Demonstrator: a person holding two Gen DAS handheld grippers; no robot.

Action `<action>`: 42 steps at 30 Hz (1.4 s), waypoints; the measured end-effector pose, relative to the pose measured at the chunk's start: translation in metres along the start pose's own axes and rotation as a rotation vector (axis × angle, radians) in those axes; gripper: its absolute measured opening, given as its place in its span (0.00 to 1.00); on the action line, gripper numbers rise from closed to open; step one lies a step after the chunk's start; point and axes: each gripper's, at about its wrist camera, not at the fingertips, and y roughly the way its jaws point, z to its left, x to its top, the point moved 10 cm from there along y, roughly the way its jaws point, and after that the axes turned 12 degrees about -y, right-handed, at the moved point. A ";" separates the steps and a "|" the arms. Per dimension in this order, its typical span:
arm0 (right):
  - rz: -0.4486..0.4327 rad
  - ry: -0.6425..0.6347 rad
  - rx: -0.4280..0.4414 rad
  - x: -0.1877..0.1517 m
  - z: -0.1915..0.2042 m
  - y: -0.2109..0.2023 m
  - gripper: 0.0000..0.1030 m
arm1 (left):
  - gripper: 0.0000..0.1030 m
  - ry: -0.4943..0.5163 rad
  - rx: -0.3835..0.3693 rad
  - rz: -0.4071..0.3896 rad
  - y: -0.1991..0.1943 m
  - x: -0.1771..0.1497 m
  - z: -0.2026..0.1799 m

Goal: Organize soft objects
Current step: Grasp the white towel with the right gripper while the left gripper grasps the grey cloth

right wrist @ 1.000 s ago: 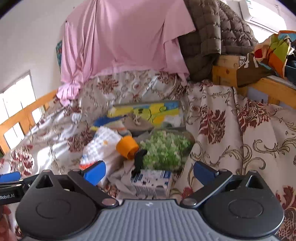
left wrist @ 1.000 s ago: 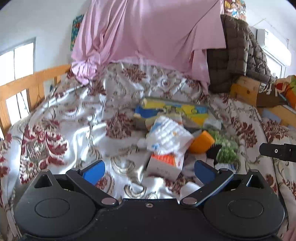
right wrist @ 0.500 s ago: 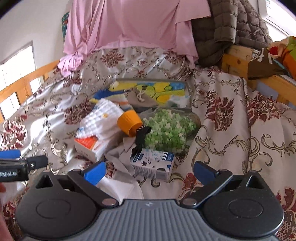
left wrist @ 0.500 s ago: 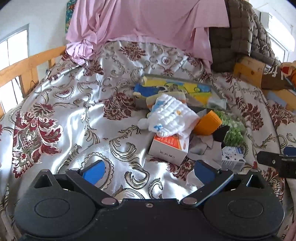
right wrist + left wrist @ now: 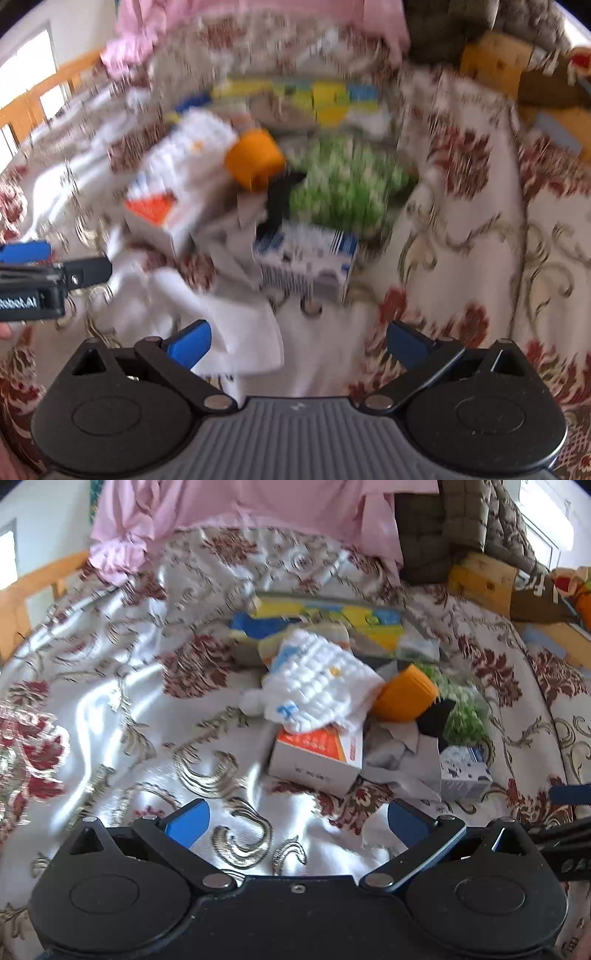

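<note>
I have both claws held over a bed covered by a shiny cream bedspread with dark red floral and gold scroll patterns. My left gripper has its blue-padded fingers spread wide apart with nothing between them, only bedspread below. My right gripper is likewise spread wide and empty, hanging above a crumpled white cloth that lies on the bedspread just in front of it; this view is badly motion-blurred.

The soft things sit in a heap mid-bed. A white waffle-textured knitted cloth with small blue and orange marks lies draped over the top of a white cardboard box with an orange panel; the box is closed, so I cannot tell its contents. Beside the cloth to the right is an orange ribbed cylinder, touching a black piece. Next comes a green-and-white speckled fluffy bundle, and near it a small white carton with blue print, also closed. A grey crumpled cloth lies between the two boxes. Behind the heap is a flat yellow-and-blue printed package.
</note>
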 end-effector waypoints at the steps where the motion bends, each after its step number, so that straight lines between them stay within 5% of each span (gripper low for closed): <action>1: 0.017 0.004 0.016 -0.001 0.002 0.005 1.00 | 0.99 -0.002 -0.008 0.017 0.004 -0.001 -0.001; 17: 0.049 -0.116 0.135 0.005 0.053 0.053 0.93 | 0.99 -0.048 -0.231 0.085 0.034 0.008 -0.028; 21: 0.087 -0.136 0.117 0.000 0.055 0.062 0.82 | 0.99 -0.050 -0.280 0.095 0.037 0.008 -0.034; 26: 0.078 -0.084 0.092 0.000 0.042 0.056 0.54 | 0.99 -0.056 -0.306 0.094 0.036 0.007 -0.035; 28: 0.084 -0.070 0.063 -0.001 0.036 0.055 0.35 | 0.98 -0.047 -0.317 0.097 0.035 0.006 -0.037; 34: 0.105 0.031 -0.041 -0.010 0.005 0.046 0.14 | 0.89 -0.084 -0.382 0.144 0.040 -0.001 -0.043; 42: 0.080 0.266 -0.093 -0.015 -0.038 0.036 0.13 | 0.69 -0.196 -0.456 0.204 0.065 -0.012 -0.066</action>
